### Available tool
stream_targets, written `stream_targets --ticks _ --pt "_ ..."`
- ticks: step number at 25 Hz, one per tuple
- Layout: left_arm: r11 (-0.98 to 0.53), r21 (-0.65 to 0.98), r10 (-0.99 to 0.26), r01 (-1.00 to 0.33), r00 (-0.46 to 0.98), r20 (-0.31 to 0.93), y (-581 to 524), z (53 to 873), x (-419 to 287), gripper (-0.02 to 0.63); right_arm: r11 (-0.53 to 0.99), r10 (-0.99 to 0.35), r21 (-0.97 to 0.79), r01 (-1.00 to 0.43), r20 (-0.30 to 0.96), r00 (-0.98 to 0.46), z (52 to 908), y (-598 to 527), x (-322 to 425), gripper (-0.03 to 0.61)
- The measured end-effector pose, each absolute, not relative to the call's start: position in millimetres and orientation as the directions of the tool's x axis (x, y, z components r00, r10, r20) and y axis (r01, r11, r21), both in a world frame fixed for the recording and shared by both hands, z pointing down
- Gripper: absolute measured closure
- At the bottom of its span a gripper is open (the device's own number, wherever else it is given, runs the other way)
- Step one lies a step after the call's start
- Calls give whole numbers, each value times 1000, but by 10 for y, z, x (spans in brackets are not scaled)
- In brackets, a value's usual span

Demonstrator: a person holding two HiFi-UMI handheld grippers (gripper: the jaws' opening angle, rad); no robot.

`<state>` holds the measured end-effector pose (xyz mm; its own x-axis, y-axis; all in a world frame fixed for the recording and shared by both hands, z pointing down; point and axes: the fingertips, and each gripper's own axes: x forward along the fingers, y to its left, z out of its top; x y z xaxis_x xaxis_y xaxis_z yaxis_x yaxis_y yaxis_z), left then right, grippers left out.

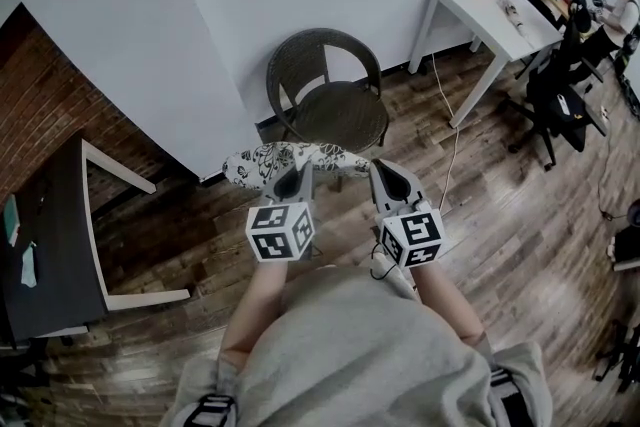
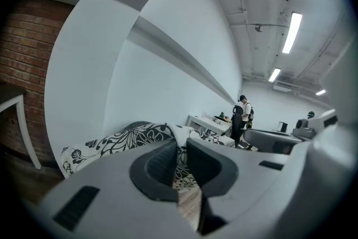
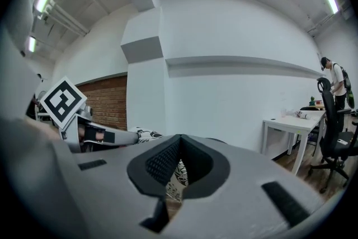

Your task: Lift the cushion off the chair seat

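Observation:
A white cushion with a black floral print (image 1: 262, 162) hangs in the air in front of the dark wicker chair (image 1: 330, 65), whose round seat (image 1: 345, 115) is bare. My left gripper (image 1: 293, 173) is shut on the cushion's near edge. My right gripper (image 1: 383, 171) is shut on its right end. In the left gripper view the cushion (image 2: 117, 140) spreads beyond the left gripper (image 2: 180, 145), with fabric pinched between the pads. In the right gripper view a strip of patterned fabric (image 3: 178, 173) sits inside the right gripper (image 3: 179, 143), and the left gripper's marker cube (image 3: 62, 101) shows at the left.
A white table (image 1: 490, 10) stands right of the chair, with a cable (image 1: 445, 105) trailing to the wood floor. Black office chairs (image 1: 560, 90) and a person (image 1: 622, 5) are at the far right. A dark desk (image 1: 50, 245) and brick wall (image 1: 40, 85) lie left.

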<state>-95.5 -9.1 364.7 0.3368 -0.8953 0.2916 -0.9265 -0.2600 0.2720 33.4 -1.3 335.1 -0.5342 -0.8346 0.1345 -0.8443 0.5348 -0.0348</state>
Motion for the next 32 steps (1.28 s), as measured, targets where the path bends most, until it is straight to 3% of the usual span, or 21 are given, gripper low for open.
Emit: stream_targets --ticks 32 --pt "-284 311 -875 -907 378 303 -335 3705 -897 578 494 -858 -10 -869 155 -490 3401 -180 352 584"
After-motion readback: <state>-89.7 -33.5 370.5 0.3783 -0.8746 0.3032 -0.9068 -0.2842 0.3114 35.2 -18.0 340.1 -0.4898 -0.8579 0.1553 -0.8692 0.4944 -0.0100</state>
